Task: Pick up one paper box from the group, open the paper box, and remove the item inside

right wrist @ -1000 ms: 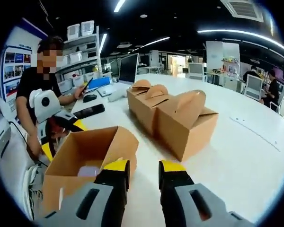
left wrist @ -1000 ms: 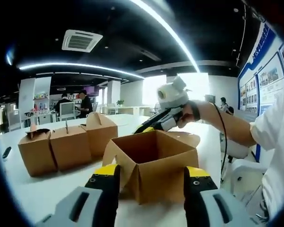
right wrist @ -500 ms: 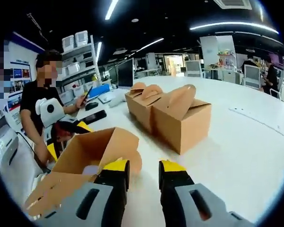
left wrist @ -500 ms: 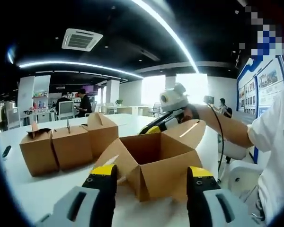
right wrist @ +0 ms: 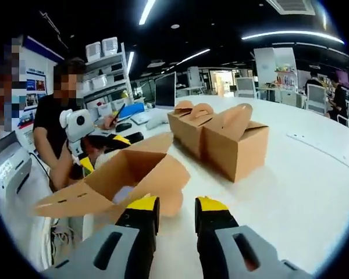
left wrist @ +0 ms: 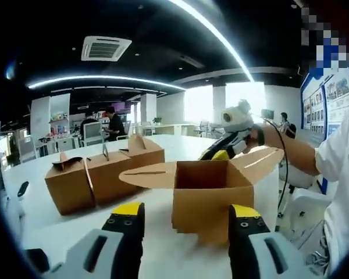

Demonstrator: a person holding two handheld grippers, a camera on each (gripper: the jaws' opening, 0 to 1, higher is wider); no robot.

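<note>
- Both views are bright below and dark above: a black ceiling crossed by long white light strips [left wrist: 221,40] that glow hard and slightly bloom.
- In the left gripper view, windows [left wrist: 241,99] far behind are blown out to plain white glare.
- The white worktop [right wrist: 291,192] reflects the light evenly; the closed boxes [right wrist: 221,142] cast only soft, faint shadows on it.
- Fisheye bending curves straight lines strongly toward the edges.
- The middle is fairly sharp; the edges and far background are soft.
</note>
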